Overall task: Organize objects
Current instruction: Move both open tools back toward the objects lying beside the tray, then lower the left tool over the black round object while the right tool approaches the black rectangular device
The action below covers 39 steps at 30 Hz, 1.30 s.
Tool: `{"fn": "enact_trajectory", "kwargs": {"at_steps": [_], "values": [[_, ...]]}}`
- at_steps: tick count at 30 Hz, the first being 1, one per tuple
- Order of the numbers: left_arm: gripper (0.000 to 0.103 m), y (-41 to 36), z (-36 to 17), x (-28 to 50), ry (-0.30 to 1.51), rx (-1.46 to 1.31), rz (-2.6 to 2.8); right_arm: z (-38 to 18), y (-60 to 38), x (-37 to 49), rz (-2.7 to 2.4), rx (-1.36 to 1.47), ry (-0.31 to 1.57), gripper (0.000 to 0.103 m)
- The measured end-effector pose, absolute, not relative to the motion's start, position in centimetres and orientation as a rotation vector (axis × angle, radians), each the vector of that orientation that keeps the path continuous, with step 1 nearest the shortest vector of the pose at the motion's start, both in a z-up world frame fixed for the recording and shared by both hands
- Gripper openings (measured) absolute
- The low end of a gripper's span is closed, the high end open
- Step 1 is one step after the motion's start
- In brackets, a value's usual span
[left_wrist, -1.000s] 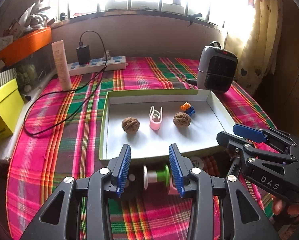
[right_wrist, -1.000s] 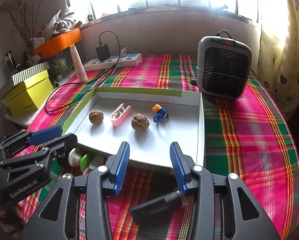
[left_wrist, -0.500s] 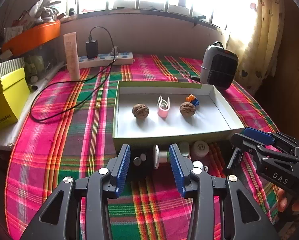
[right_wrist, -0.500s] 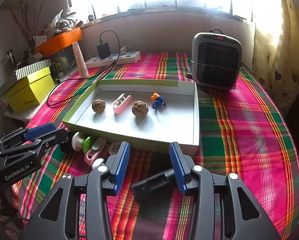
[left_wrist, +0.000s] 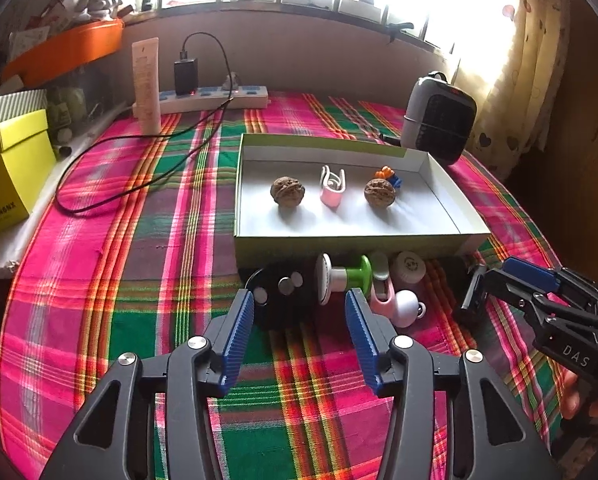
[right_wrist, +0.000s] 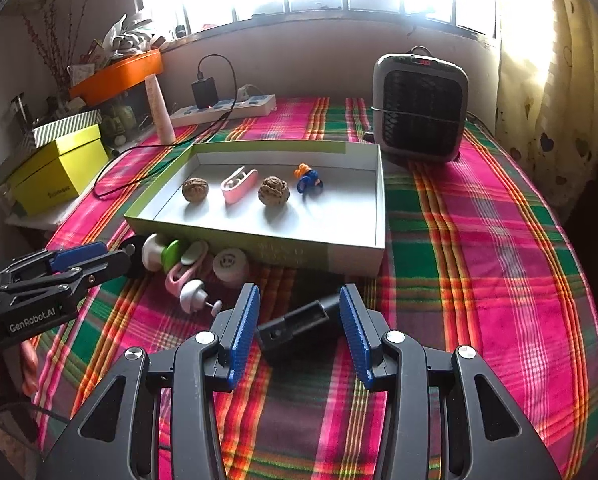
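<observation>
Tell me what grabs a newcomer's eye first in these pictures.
The loud pink-and-green plaid tablecloth fills both views. At its centre sits a shallow white tray holding two walnuts, a pink clip and a small orange-and-blue toy in a row. Behind its right corner stands a grey fan heater.

A plaid-covered table (left_wrist: 139, 264) carries a shallow box (left_wrist: 351, 246) ahead of both grippers, small clutter before it, a heater (right_wrist: 419, 108) far right, a power strip (left_wrist: 215, 98) far left.
</observation>
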<state>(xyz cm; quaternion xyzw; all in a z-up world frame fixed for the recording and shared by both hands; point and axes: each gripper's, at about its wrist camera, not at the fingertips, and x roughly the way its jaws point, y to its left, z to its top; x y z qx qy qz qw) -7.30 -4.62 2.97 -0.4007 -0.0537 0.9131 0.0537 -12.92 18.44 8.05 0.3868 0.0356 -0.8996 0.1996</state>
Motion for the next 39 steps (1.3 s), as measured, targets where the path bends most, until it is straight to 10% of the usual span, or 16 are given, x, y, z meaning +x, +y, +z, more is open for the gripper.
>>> {"fn": "enact_trajectory", "kwargs": {"at_steps": [31,39], "values": [[0.046,-6.4,1.0,-10.4,-0.239,-1.272,2.761,6.7,19.7,-13.2,-2.52,1.152,0.033,0.044],[0.027,-6.4,0.9,-10.3,-0.266,-1.267,2.753,6.4,19.7,-13.3,-2.518,1.17,0.031,0.044]]}}
